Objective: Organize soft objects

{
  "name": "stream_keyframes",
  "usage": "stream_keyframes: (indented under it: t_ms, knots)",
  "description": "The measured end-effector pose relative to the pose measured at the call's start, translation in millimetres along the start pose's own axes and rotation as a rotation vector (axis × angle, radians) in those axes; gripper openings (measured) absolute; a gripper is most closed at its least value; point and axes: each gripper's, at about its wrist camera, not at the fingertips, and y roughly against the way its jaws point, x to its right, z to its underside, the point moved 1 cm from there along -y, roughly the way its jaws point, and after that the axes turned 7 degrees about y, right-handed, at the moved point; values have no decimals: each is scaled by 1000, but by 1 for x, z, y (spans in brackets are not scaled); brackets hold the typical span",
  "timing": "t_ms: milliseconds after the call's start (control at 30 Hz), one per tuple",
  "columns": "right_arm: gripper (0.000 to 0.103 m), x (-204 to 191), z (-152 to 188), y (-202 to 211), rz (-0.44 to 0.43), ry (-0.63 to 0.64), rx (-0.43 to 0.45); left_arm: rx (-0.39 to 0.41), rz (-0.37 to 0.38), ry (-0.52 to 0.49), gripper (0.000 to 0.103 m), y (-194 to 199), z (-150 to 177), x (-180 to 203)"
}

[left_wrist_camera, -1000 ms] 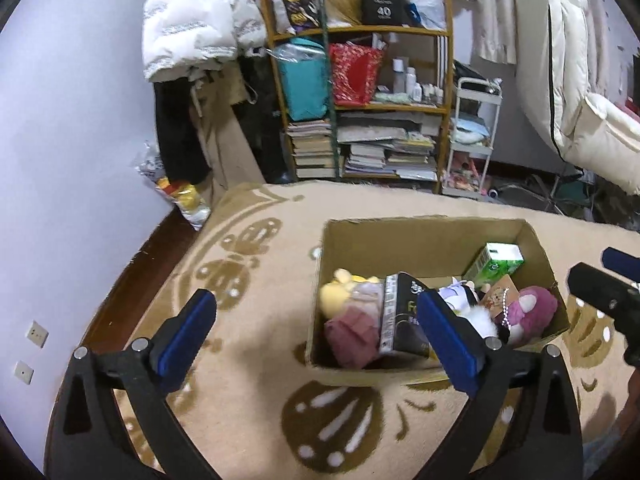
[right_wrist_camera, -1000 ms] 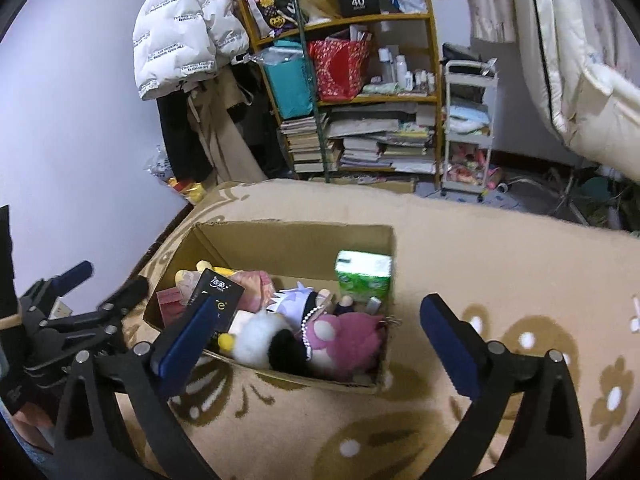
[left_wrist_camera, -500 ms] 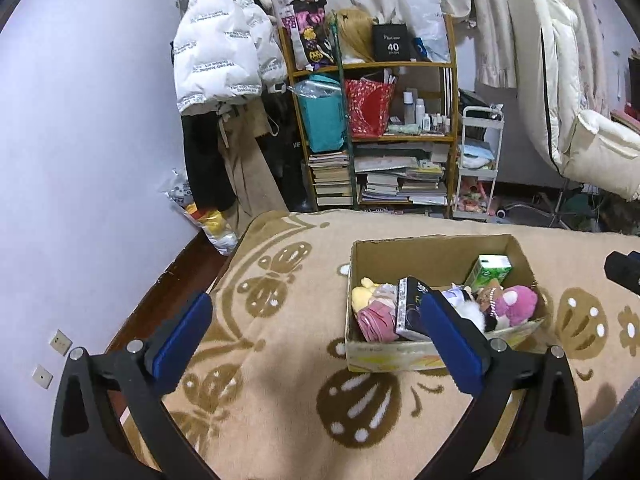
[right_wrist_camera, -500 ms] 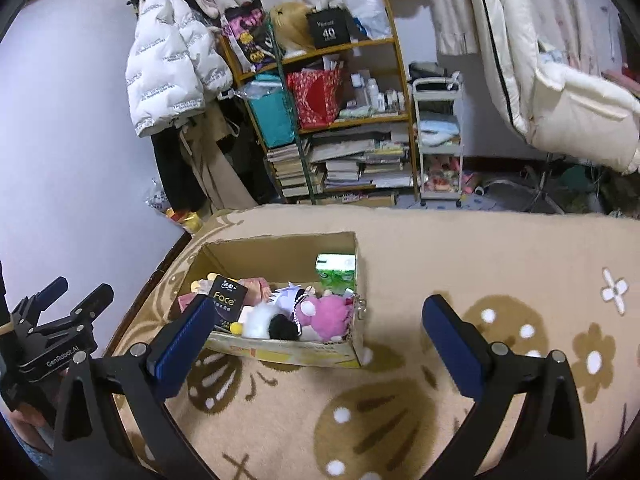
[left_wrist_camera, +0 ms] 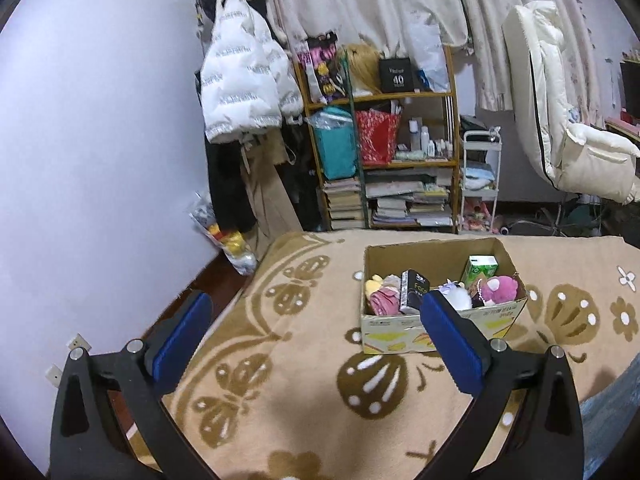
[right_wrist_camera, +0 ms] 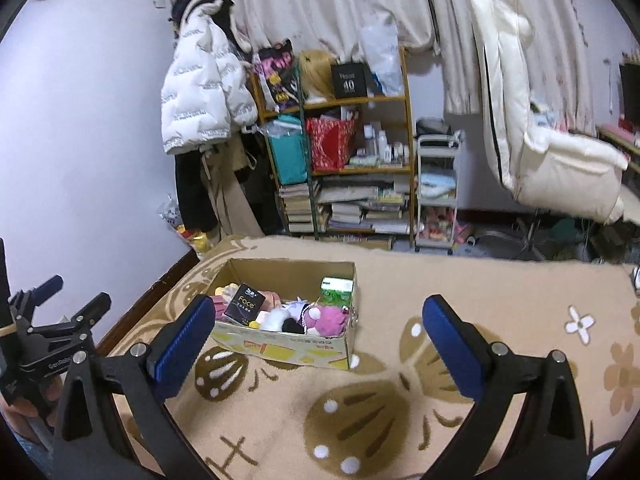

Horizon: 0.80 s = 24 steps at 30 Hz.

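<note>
both grippers backed off, box now far and small

both wrist views sit higher and farther from the cardboard box (left_wrist_camera: 440,320) than a second ago; it shrank in frame and more of the room shows.

box stands on the beige patterned blanket (left_wrist_camera: 280,360), left of centre in the right wrist view. inside: pink plush toy (right_wrist_camera: 330,316) at the right end, white fluffy plush (right_wrist_camera: 274,318) touching it, yellow plush (left_wrist_camera: 374,282) at the left end with pink fabric (left_wrist_camera: 382,300) beside it. black "face" tissue pack (right_wrist_camera: 244,305) and green tissue pack (right_wrist_camera: 336,289) share the box, green one against the back right corner.

left gripper (left_wrist_camera: 316,344) jaws wide apart, nothing between them. right gripper (right_wrist_camera: 316,344) same: spread, empty. left gripper is also seen at the far left edge of the right view.

handling, my read: plush is light, squashy and non-slip; pinch mid-body, not ears or the bead chain. tissue packs crush, so grip across the short sides. the box itself looks light and may slide on the blanket if nudged.

behind: wooden shelf (right_wrist_camera: 352,168) stacked with books, white puffer jacket (right_wrist_camera: 200,96) hanging, white chair (right_wrist_camera: 532,132).
</note>
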Motion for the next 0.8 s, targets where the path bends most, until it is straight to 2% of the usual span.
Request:
stream_keyframes:
  t_ms: [133, 267, 367, 567, 700, 800]
  knots:
    - [103, -10, 10, 16, -14, 41, 38, 52, -6, -3, 103, 21, 11, -6]
    - [103, -20, 18, 20, -42, 80, 51, 81, 40, -8, 103, 32, 26, -7]
    - [103, -29, 25, 22, -24, 121, 61, 101, 51, -4, 103, 35, 37, -6]
    - [103, -39, 45, 19, 18, 156, 91, 62, 97, 30, 103, 23, 62, -4]
    - [103, -39, 52, 14, 25, 153, 93, 29, 96, 16, 103, 13, 75, -3]
    - [103, -37, 55, 9, 27, 161, 84, 10, 96, 42, 103, 6, 79, -6]
